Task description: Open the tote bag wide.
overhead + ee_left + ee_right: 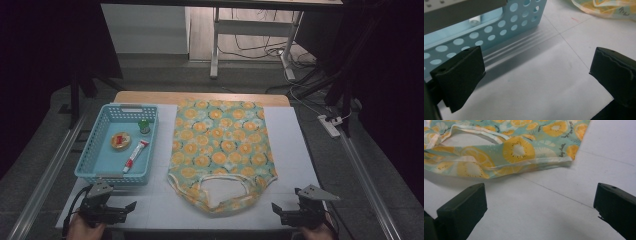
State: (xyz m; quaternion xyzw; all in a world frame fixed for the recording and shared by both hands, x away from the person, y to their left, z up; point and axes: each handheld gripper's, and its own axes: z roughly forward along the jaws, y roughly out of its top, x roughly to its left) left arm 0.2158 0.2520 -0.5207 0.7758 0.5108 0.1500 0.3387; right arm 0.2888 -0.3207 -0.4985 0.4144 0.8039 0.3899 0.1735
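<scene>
Fabric bag [220, 150], printed with orange slices on pale green, lies flat on the white desk [295, 150] between the two tools, its handle end toward the person.

Left tool [120, 209]: jaws spread wide, nothing between them, low over the desk at the near left corner. In the left gripper view its jaws frame bare white surface, with the perforated wall of the blue basket [499, 27] just beyond and an edge of the bag at top right.

Right tool [286, 212]: jaws likewise spread and holding nothing, at the near right corner. In the right gripper view the bag's handle and hem [519, 152] lie just ahead of the jaws, not touching them.

Inside the basket [87, 155], left of the bag, are a small tube [135, 156], a round tin [120, 140] and a green-capped item [144, 125].
</scene>
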